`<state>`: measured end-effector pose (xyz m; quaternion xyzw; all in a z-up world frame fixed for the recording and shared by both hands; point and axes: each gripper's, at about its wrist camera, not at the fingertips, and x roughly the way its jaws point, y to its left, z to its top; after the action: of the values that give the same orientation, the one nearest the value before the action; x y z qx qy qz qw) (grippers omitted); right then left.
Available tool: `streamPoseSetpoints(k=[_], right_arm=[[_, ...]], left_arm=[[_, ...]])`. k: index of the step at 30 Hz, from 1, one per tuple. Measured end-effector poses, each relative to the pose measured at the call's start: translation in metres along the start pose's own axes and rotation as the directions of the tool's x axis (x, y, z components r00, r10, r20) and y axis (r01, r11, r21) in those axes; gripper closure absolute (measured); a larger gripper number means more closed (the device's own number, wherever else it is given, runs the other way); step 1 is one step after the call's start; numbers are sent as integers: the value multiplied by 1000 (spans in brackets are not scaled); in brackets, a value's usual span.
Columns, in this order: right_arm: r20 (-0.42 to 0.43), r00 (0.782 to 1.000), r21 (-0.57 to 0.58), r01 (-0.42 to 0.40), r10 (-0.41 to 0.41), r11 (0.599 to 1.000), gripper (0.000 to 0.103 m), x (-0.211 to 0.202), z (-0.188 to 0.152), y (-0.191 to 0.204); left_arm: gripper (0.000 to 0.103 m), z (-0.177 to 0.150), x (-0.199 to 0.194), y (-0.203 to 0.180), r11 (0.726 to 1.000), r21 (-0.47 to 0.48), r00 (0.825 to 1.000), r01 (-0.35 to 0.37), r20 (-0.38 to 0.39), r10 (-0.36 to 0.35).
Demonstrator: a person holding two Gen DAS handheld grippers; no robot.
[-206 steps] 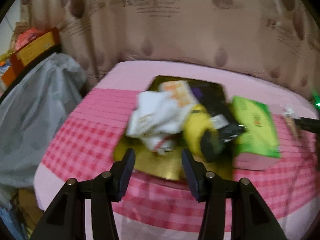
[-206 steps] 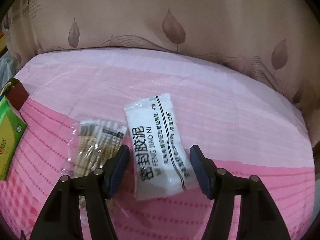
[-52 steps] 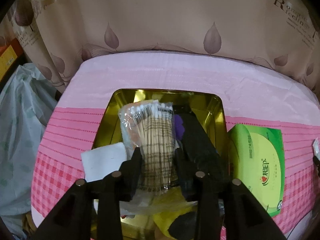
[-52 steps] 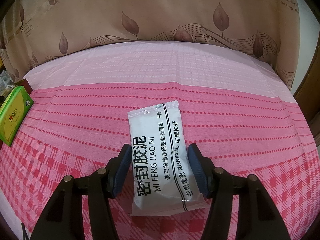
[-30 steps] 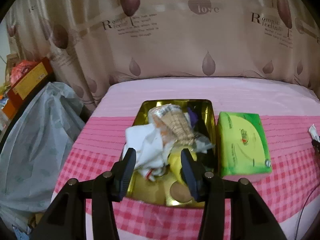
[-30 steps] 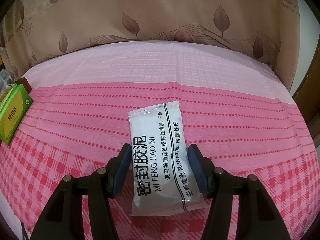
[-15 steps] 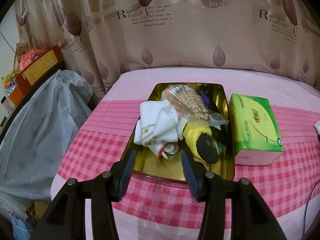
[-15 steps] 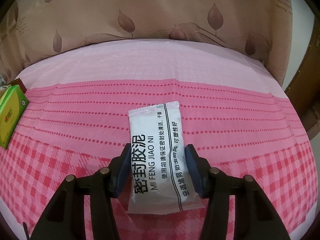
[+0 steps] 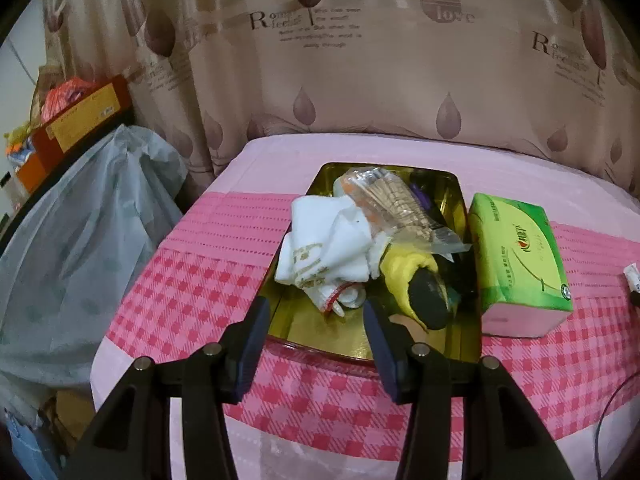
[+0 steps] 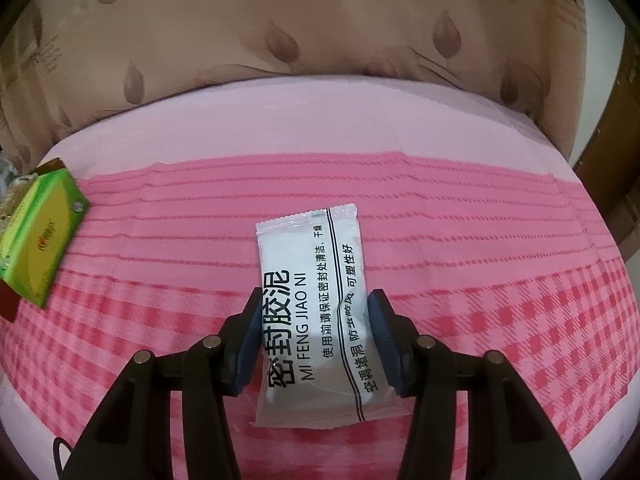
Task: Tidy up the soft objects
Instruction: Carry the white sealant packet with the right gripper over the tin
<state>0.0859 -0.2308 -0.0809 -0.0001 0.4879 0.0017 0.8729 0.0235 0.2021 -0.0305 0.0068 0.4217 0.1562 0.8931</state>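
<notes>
**White sealing-putty pack gripped, transfer to tin pending**

White pack was found clamped at mid-length between the pads of the right gripper, apparently lifted clear of the pink checked cloth. The left gripper was held unclenched and empty before the gold tin, already heaped with soft items. A level carry past the green tissue pack was judged advisable, with release low onto a bare part of the tin.

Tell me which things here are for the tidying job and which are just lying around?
For the job: white packet in right gripper; gold tin holding white cloth, cotton swabs, yellow toy.

Lying about: tissue pack, grey bag.
</notes>
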Motion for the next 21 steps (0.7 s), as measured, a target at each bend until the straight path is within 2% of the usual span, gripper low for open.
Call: streamPoseSetpoints(k=[10,21], right_arm=[[62,992,-113,-103,110,988,56,-33,27,69],[86,962,-282,-226,259,932,56,-70,40,168]], left_arm=[[53,-6,14,12,999,-47,999,-19,-46,17],[52,-7,20,19,997,-70,998,-38,-57,34]])
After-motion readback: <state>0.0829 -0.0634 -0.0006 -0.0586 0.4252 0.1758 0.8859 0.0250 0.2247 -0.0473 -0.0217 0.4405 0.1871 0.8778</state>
